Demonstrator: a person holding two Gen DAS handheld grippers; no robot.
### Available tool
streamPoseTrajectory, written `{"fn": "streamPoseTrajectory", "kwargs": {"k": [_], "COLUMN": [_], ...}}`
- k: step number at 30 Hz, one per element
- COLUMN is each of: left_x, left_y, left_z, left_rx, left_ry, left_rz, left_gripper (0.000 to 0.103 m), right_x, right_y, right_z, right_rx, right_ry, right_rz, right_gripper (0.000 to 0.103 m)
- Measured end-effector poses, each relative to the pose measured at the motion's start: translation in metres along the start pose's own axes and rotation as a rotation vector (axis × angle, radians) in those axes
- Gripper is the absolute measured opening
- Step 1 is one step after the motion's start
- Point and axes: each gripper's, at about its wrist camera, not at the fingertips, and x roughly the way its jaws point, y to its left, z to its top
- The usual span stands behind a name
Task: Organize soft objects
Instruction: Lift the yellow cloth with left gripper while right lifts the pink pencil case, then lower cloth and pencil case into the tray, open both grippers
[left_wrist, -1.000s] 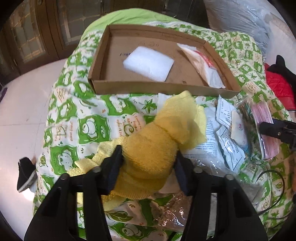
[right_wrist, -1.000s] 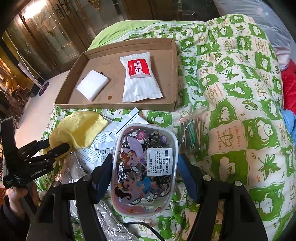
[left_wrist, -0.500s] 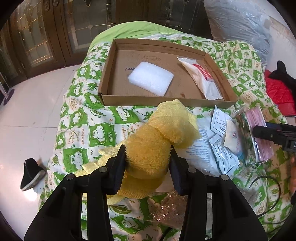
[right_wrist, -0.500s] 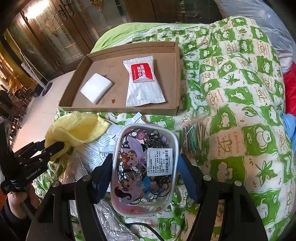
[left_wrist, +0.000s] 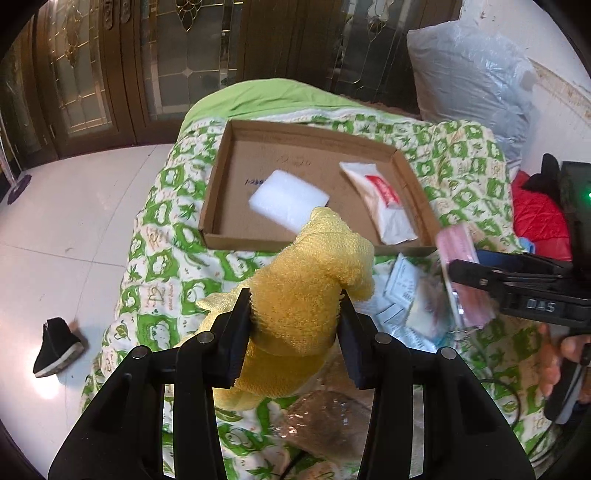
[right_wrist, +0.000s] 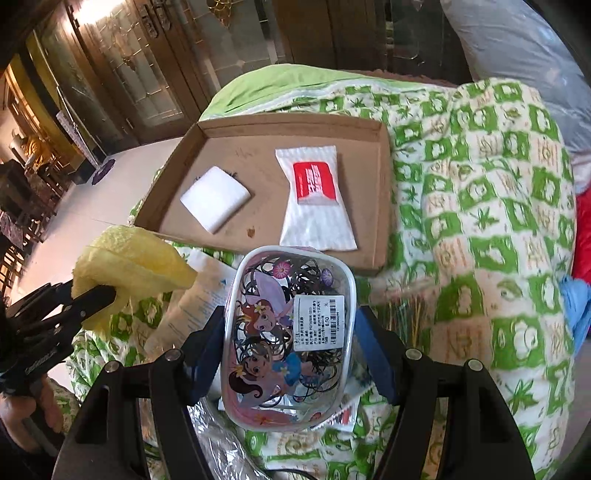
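Note:
My left gripper (left_wrist: 295, 314) is shut on a bunched yellow towel (left_wrist: 306, 280), lifted above the green-and-white quilt (left_wrist: 162, 258); the towel (right_wrist: 129, 258) also shows at the left of the right wrist view. My right gripper (right_wrist: 290, 332) is shut on a clear pouch (right_wrist: 288, 339) with cartoon pictures, full of black hair ties, held above the quilt. In the left wrist view that pouch (left_wrist: 461, 273) appears edge-on at the right. Beyond both sits a shallow cardboard tray (left_wrist: 214, 206) holding a white foam pad (left_wrist: 288, 199) and a white tissue packet (left_wrist: 384, 203) with a red label.
Papers and small sachets (left_wrist: 402, 291) lie on the quilt below the tray, with crinkled clear plastic (left_wrist: 325, 417) near me. A black shoe (left_wrist: 55, 347) lies on the white floor at left. A grey bag (left_wrist: 472, 81) and red cloth (left_wrist: 539, 214) are at right.
My left gripper rose with the yellow towel, pulling it off the quilt. The right gripper lifted slightly with the pouch. The tray looks farther away in both views.

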Motion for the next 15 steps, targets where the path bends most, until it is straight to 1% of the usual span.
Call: {"fn": "streamPoseTrajectory", "kwargs": {"k": [7,15], "left_x": [-0.002,0.005], "left_y": [-0.015,-0.025], "left_z": [0.014,0.039], "left_rx": [-0.001,-0.008], "left_ry": [-0.010,-0.010], "left_rz": [-0.015,-0.002], "left_gripper": [0.043,0.043], "right_x": [0.001,-0.011], "right_y": [0.000,-0.002], "right_z": [0.015,0.040], "right_rx": [-0.013,-0.034], "right_ry": [-0.014,-0.062], "right_rz": [-0.042,-0.116], "right_gripper": [0.069,0.069]}}
